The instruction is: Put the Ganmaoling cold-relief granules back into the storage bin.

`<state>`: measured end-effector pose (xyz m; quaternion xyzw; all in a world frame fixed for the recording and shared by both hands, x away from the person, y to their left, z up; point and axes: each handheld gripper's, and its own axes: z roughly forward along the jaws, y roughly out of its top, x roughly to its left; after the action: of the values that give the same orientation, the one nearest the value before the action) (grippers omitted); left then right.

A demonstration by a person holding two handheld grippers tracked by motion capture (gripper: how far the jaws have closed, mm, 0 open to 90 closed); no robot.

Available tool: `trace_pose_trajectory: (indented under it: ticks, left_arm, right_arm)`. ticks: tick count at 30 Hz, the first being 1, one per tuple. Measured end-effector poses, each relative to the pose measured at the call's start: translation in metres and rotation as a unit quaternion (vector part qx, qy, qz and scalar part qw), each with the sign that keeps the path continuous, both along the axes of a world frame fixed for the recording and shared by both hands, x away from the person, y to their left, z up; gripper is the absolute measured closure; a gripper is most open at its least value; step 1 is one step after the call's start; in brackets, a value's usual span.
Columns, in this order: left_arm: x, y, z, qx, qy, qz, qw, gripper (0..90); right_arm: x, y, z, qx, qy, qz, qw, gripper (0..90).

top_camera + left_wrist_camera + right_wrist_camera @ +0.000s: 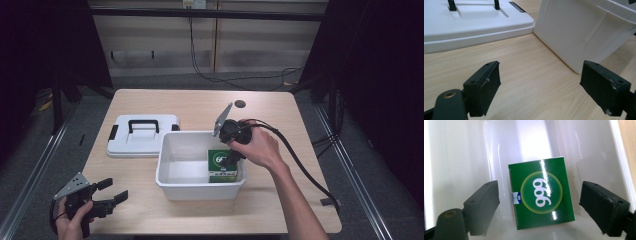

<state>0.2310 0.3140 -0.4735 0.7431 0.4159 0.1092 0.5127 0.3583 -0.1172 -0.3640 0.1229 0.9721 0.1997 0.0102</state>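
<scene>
My right gripper [539, 212] hangs inside the white bin [167, 175], fingers [482, 206] spread wide, the green box [541, 193] marked 999 lying flat on the bin floor between and just beyond them, untouched. My left gripper [540, 88] rests low over the counter [529, 75], fingers [484, 85] also wide and holding nothing, the bin wall ahead to their right, the white lid [474, 22] ahead to their left.

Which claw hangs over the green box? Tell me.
The right claw, open above the green box inside the white bin; the left claw hovers beside the bin.
</scene>
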Motion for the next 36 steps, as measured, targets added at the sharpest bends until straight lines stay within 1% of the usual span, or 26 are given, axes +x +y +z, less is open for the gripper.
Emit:
trace_pose_trajectory:
  ticks: [2, 3, 4, 5, 6, 8, 11, 12, 15, 17, 19, 20, 21, 22, 24, 25, 26, 28, 29, 31, 32, 34, 35, 36]
  left_arm:
    - [0.0, 0.0, 0.0, 0.001, 0.0, -0.001, 1.0, 15.9]
    - [0.0, 0.0, 0.0, 0.001, 0.0, -0.001, 1.0, 15.9]
    - [0.0, 0.001, 0.0, 0.001, 0.0, 0.001, 1.0, 15.9]
    - [0.0, 0.001, 0.0, 0.001, 0.0, 0.001, 1.0, 15.9]
    - [0.0, 0.001, 0.0, 0.0, 0.0, 0.001, 1.0, 15.9]
    - [0.0, 0.001, 0.0, -0.002, 0.001, 0.001, 1.0, 15.9]
    - [0.0, 0.001, 0.0, -0.002, 0.001, 0.001, 1.0, 15.9]
    - [0.0, 0.002, 0.0, -0.001, 0.0, 0.001, 1.0, 15.9]
    - [0.0, 0.001, 0.0, -0.002, 0.002, 0.002, 1.0, 15.9]
    - [0.0, 0.001, -0.001, -0.001, 0.003, 0.002, 1.0, 15.9]
    - [0.0, 0.001, -0.001, -0.001, 0.003, 0.003, 1.0, 15.9]
    - [0.0, 0.001, -0.001, -0.001, 0.003, 0.003, 1.0, 15.9]
    - [0.0, 0.001, -0.001, -0.001, 0.003, 0.003, 1.0, 15.9]
    - [0.0, 0.001, -0.001, -0.001, 0.002, 0.004, 1.0, 15.9]
    - [-0.001, 0.001, -0.001, -0.002, 0.002, 0.005, 1.0, 15.9]
    - [-0.001, 0.002, 0.0, -0.002, 0.002, 0.005, 1.0, 15.9]
    - [-0.001, 0.002, 0.0, -0.002, 0.001, 0.004, 1.0, 15.8]
    - [-0.001, 0.003, 0.0, -0.003, 0.002, 0.007, 1.0, 15.9]
    - [-0.001, 0.003, -0.001, -0.002, 0.003, 0.008, 1.0, 15.9]
    - [-0.001, 0.003, -0.001, 0.0, 0.001, 0.007, 1.0, 15.8]
    - [-0.001, 0.002, 0.0, -0.001, 0.001, 0.006, 1.0, 15.9]
    - [-0.001, 0.002, -0.001, -0.001, 0.003, 0.007, 1.0, 15.8]
    - [-0.001, 0.002, -0.001, 0.0, 0.006, 0.009, 0.9999, 15.8]
    - [-0.001, 0.002, -0.001, 0.0, 0.006, 0.009, 0.9999, 15.9]
  right_arm:
    - [-0.002, -0.002, 0.003, 0.014, 0.0, -0.011, 0.9998, 16.0]
    - [-0.002, -0.002, 0.003, 0.014, 0.0, -0.011, 0.9998, 16.0]
    - [-0.002, -0.005, 0.006, 0.035, -0.01, -0.015, 0.9992, 16.0]
    - [-0.002, -0.005, 0.006, 0.035, -0.01, -0.015, 0.9992, 16.0]
    - [-0.003, -0.008, 0.007, 0.051, -0.014, -0.021, 0.9984, 16.1]
    - [-0.004, -0.011, 0.008, 0.061, -0.024, -0.029, 0.9974, 16.3]
    - [-0.007, -0.018, 0.008, 0.084, -0.033, -0.035, 0.9953, 16.3]
    - [-0.008, -0.019, 0.008, 0.086, -0.037, -0.041, 0.9948, 16.3]
    - [-0.012, -0.027, 0.01, 0.098, -0.039, -0.045, 0.9934, 16.4]
    - [-0.016, -0.03, 0.012, 0.096, -0.038, -0.044, 0.9937, 16.4]
    - [-0.021, -0.035, 0.015, 0.105, -0.042, -0.049, 0.9924, 17.1]
    - [-0.021, -0.035, 0.015, 0.105, -0.042, -0.049, 0.9924, 17.1]
    - [-0.025, -0.04, 0.018, 0.123, -0.051, -0.057, 0.9894, 17.1]
    - [-0.026, -0.043, 0.018, 0.128, -0.055, -0.06, 0.9884, 17.0]
    - [-0.029, -0.049, 0.018, 0.144, -0.061, -0.069, 0.9852, 17.0]
    - [-0.031, -0.051, 0.018, 0.148, -0.06, -0.07, 0.9847, 17.0]
    - [-0.033, -0.054, 0.017, 0.151, -0.063, -0.068, 0.9841, 17.0]
    - [-0.036, -0.057, 0.016, 0.151, -0.063, -0.068, 0.9843, 17.0]
    - [-0.038, -0.058, 0.015, 0.154, -0.065, -0.068, 0.9836, 17.1]
    - [-0.039, -0.06, 0.016, 0.152, -0.068, -0.07, 0.9836, 17.1]
    - [-0.044, -0.066, 0.019, 0.161, -0.084, -0.087, 0.9795, 17.2]
    - [-0.05, -0.074, 0.02, 0.191, -0.087, -0.102, 0.9725, 17.2]
    - [-0.053, -0.077, 0.02, 0.194, -0.091, -0.114, 0.9702, 17.2]
    - [-0.053, -0.077, 0.02, 0.194, -0.091, -0.114, 0.9702, 17.2]
